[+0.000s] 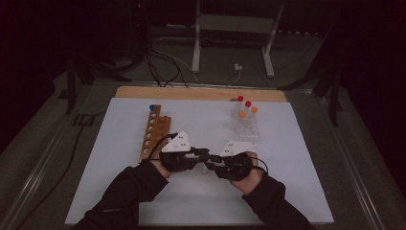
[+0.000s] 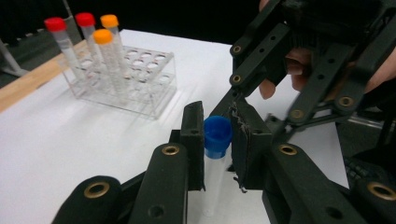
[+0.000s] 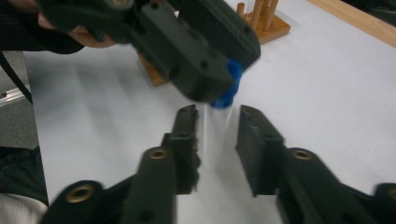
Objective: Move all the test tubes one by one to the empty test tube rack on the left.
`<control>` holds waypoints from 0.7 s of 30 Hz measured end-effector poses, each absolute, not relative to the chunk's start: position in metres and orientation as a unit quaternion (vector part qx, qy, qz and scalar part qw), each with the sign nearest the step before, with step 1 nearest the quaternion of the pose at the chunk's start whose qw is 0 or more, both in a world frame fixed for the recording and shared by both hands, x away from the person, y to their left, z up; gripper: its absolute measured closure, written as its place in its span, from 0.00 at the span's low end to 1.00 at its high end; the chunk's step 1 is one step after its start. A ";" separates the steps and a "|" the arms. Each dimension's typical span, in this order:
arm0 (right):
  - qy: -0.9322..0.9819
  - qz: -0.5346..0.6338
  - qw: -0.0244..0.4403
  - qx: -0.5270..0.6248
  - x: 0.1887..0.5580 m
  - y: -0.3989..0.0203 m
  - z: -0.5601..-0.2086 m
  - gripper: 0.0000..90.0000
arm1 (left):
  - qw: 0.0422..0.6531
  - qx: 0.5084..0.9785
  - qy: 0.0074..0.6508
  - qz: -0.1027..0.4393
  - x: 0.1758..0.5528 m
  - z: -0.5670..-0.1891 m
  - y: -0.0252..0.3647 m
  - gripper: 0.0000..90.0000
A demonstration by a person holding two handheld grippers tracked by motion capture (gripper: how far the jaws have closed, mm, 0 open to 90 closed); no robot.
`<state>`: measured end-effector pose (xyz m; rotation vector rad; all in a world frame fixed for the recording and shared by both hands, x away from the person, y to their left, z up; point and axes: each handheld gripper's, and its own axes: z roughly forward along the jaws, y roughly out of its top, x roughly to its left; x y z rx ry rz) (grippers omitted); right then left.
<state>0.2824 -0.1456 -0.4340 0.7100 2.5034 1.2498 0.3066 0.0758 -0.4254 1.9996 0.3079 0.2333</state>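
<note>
The high view is dim and underexposed: the floor and the room beyond the table's far edge are lost in near-black, and only the white mat is lifted from the gloom. Much brighter, even light is seen in both gripper views, with soft, faint shadows cast on the mat. Motion blur is smeared across the right gripper view, worst on the left gripper. The clear tube rack is rendered fairly sharp.
</note>
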 end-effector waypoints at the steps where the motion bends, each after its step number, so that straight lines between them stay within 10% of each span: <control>1: 0.858 0.432 0.131 0.246 0.282 -0.147 -0.433 0.69 | 0.526 0.834 0.131 0.100 0.307 -0.424 0.078 0.86; 21: 0.818 0.475 0.160 0.283 0.279 -0.161 -0.427 0.10 | 0.518 0.806 0.204 0.200 0.343 -0.371 0.139 0.86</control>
